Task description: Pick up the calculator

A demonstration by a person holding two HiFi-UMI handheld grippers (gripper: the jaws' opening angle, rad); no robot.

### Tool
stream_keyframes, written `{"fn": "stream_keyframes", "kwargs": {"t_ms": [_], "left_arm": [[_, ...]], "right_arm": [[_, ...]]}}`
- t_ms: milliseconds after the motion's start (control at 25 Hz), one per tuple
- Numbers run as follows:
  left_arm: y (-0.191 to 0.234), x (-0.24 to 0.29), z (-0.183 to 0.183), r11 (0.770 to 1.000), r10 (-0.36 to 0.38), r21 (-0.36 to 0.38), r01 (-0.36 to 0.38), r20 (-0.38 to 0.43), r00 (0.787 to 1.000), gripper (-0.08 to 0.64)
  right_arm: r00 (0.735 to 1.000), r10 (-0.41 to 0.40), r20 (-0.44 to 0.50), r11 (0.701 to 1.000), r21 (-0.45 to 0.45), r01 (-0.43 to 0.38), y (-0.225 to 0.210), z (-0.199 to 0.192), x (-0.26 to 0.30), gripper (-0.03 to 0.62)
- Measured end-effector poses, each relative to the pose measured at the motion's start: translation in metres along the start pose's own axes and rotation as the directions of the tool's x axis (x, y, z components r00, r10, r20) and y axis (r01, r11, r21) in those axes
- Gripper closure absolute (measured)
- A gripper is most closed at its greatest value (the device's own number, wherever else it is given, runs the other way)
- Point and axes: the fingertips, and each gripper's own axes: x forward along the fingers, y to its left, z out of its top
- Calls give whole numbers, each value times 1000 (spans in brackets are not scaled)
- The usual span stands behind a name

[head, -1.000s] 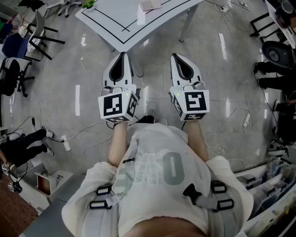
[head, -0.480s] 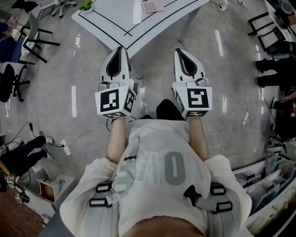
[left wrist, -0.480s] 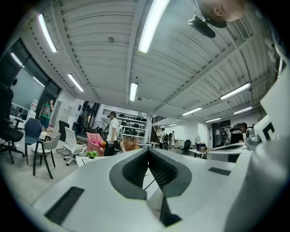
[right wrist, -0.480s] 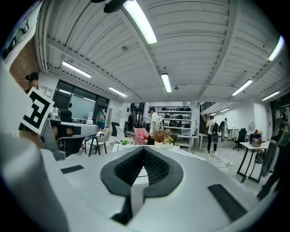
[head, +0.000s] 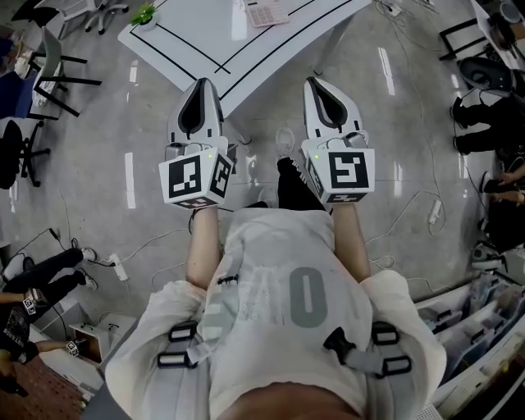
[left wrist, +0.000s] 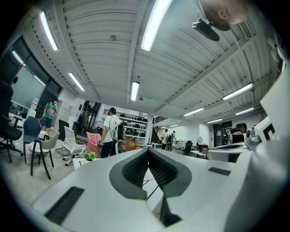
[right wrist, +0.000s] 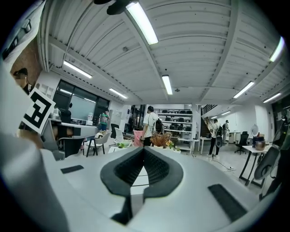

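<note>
The calculator [head: 267, 11] lies on the white table [head: 197, 41] at the top of the head view, partly cut off by the picture's edge. My left gripper [head: 203, 83] points at the table's near corner, shut and empty. The right gripper [head: 315, 80] is level beside it, just short of the table's edge, also shut with nothing between its fingers. In the left gripper view the dark pads [left wrist: 136, 168] meet at the tip. The right gripper view shows its pads [right wrist: 156, 166] closed the same way. The calculator does not show in either gripper view.
A small green plant [head: 144, 14] stands on the table's far left corner. Chairs [head: 49, 70] stand to the left, cables and a power strip [head: 116, 266] lie on the floor. A seated person's legs [head: 480, 90] are at the right. A person [left wrist: 111, 131] stands beyond the table.
The person has walked forward. Both grippers have come closer to the table, and its corner now lies at their tips. The jaws have stayed shut.
</note>
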Motion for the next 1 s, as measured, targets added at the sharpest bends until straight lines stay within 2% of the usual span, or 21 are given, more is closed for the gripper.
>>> {"fn": "stream_keyframes", "kwargs": {"t_ms": [240, 560, 1000], "left_arm": [[8, 45, 8, 999, 28, 21, -29, 25, 999, 540], [15, 147, 12, 997, 45, 54, -47, 37, 998, 540], [30, 256, 23, 989, 126, 65, -132, 86, 988, 540]], "right_arm": [[999, 40, 35, 999, -14, -39, -24, 7, 49, 588], [997, 66, 40, 998, -15, -65, -85, 9, 138, 588], [987, 144, 74, 989, -23, -143, -154, 21, 244, 588]]}}
